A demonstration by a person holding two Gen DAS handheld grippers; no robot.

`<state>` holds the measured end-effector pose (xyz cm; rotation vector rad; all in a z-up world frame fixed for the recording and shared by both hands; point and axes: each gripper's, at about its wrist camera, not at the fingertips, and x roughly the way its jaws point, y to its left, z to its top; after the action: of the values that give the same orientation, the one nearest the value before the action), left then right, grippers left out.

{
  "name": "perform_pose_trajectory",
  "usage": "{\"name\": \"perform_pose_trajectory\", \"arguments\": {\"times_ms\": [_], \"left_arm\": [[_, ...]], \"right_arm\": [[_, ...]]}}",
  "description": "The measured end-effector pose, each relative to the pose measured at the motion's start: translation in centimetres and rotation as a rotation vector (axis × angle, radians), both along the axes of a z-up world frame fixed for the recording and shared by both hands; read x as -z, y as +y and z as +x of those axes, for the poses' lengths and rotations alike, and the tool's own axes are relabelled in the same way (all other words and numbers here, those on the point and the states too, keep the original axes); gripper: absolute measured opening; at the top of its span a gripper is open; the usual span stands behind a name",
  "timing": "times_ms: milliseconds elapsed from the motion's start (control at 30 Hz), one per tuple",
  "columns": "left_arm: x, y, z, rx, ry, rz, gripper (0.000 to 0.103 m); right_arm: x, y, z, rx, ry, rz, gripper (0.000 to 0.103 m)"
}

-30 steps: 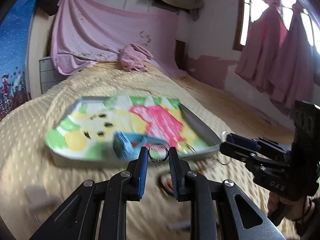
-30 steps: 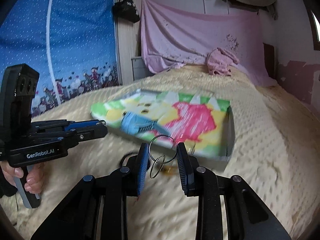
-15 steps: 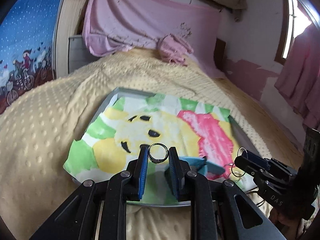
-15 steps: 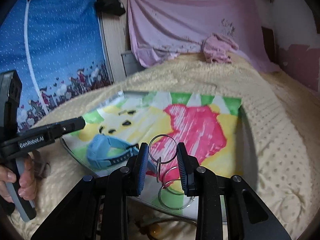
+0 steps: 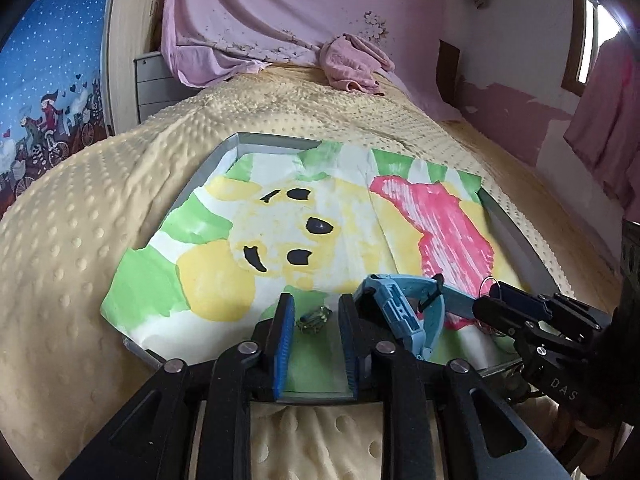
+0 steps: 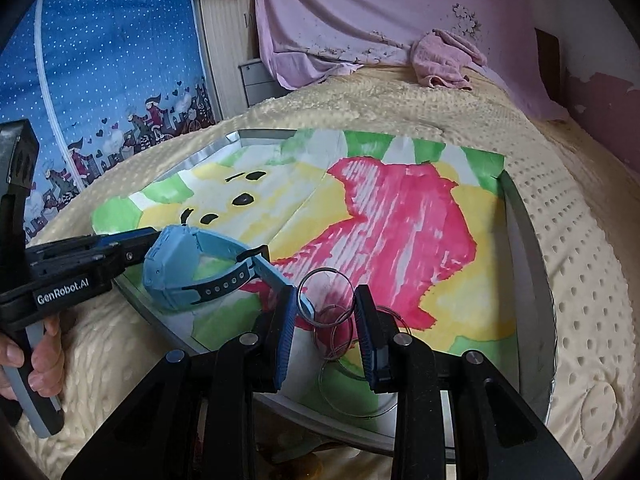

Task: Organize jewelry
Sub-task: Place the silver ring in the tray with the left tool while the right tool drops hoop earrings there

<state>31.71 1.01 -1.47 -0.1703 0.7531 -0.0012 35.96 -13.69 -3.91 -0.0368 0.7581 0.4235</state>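
Both grippers had advanced over the tray [image 5: 516, 236]. Left gripper [image 5: 316, 322], jaws spread, had dropped its ring [image 5: 314, 316] between them. Right gripper [image 6: 326, 312] loosely bracketed hoop rings [image 6: 326, 298]; snagging possible on withdrawal.

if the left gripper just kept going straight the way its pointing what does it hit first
Most likely the small ring, which lies on the painted paper between the open fingers of the left gripper, just ahead of them. Past it the line runs along the paper lining the tray. Depth is hard to judge through the fisheye.
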Motion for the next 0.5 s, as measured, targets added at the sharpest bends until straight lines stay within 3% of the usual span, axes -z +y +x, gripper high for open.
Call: {"name": "perform_pose_trajectory", "arguments": {"times_ms": [100, 167, 233, 400, 500], "left_arm": [[-0.2, -0.3, -0.3, 0.0, -0.01, 0.012, 0.034], [-0.3, -0.4, -0.6, -0.001, -0.026, 0.02, 0.049], [-0.5, -0.5, -1.1, -0.002, -0.047, 0.024, 0.059], [-1.1, -0.2, -2.3, -0.005, -0.083, -0.014, 0.067], [-1.9, -0.4, -3.7, -0.007, -0.14, -0.02, 0.08]], "right_arm": [[0.1, -0.2, 0.0, 0.002, 0.009, 0.004, 0.027], [0.1, -0.5, -0.2, 0.008, 0.006, 0.008, 0.027], [-0.2, -0.9, -0.5, 0.019, -0.011, 0.017, 0.035], [-1.5, -2.1, -1.9, 0.058, -0.071, 0.054, 0.042], [-2.7, -2.9, -3.4, 0.079, -0.128, 0.082, 0.052]]}}
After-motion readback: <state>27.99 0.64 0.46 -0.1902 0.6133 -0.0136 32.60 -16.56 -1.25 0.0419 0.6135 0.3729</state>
